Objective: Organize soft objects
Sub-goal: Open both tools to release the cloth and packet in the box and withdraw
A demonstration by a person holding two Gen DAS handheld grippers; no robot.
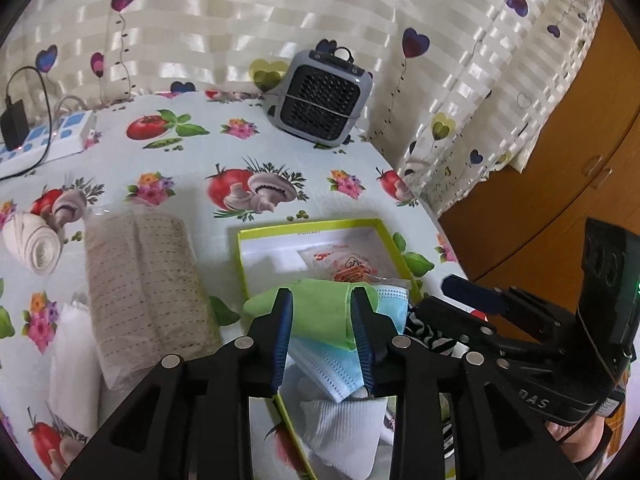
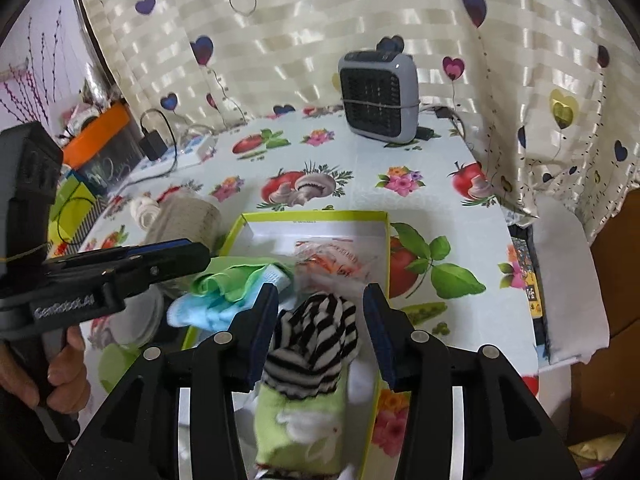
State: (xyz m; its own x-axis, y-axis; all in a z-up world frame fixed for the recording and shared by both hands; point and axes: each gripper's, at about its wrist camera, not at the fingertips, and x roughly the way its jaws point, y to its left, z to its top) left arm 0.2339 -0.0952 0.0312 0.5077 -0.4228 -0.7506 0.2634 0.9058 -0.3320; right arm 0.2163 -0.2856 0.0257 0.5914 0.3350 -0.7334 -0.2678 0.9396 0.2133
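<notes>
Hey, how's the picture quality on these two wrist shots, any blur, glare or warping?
Left wrist view: sharp, glare stripes on the curtain, fisheye bends the table edge. Right wrist view: same warping; the striped sock between the tool's fingers is motion-blurred.

Green cloth (image 1: 320,312) on blue mask (image 1: 328,368), striped sock (image 2: 316,336), inside yellow-rimmed box (image 2: 384,240)

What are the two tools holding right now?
Nothing. The left tool stands open around the green cloth and blue mask. The right tool stands open around the striped sock. Neither is pinching them.
</notes>
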